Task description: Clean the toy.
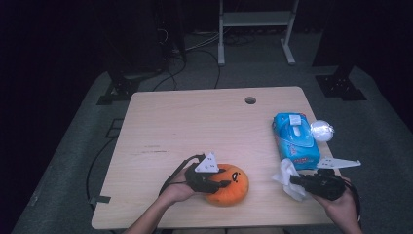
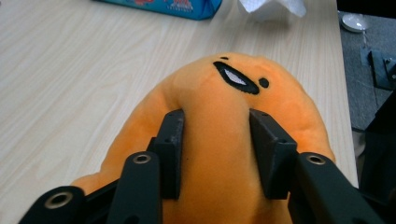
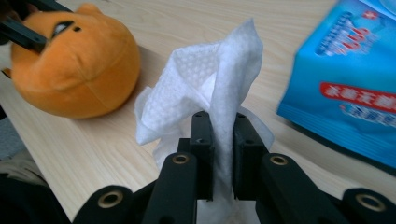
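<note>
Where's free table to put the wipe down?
Bare: the whole far half of the table, from the left edge to the cable hole. Crowded: near edge, where the orange plush, wipe and blue wipes pack sit.

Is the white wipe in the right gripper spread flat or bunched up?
Bunched up. The wipe stands crumpled in folds between the right gripper's jaws, which pinch its lower part above the table.
</note>
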`<action>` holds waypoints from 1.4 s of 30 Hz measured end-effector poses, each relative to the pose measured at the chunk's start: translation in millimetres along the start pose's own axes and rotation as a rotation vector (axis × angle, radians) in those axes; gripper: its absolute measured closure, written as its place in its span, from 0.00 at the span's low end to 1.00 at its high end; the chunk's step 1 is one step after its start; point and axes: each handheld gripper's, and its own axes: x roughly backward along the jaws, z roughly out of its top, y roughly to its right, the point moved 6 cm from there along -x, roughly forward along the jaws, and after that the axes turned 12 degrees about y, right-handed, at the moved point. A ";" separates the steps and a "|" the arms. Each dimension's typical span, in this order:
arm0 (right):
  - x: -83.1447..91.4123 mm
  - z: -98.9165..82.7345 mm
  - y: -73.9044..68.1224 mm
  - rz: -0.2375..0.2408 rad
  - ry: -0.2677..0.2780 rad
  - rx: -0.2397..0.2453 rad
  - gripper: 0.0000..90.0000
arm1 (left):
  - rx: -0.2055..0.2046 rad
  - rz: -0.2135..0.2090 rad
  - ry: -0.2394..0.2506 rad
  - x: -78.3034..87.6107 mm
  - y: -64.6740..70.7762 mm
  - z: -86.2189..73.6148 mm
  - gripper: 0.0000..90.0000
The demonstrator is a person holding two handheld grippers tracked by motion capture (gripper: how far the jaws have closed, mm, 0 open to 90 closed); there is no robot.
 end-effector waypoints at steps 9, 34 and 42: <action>-1.2 -15.1 16.3 -0.074 -0.075 0.002 0.75 | -0.007 0.019 0.061 5.1 1.2 7.2 0.69; -10.5 3.9 -22.7 0.054 0.020 0.058 0.54 | -0.019 0.153 0.096 18.6 -41.1 32.2 0.70; -31.9 19.2 -36.0 0.106 0.027 0.077 0.53 | -0.018 0.228 0.096 22.2 -71.2 38.5 0.71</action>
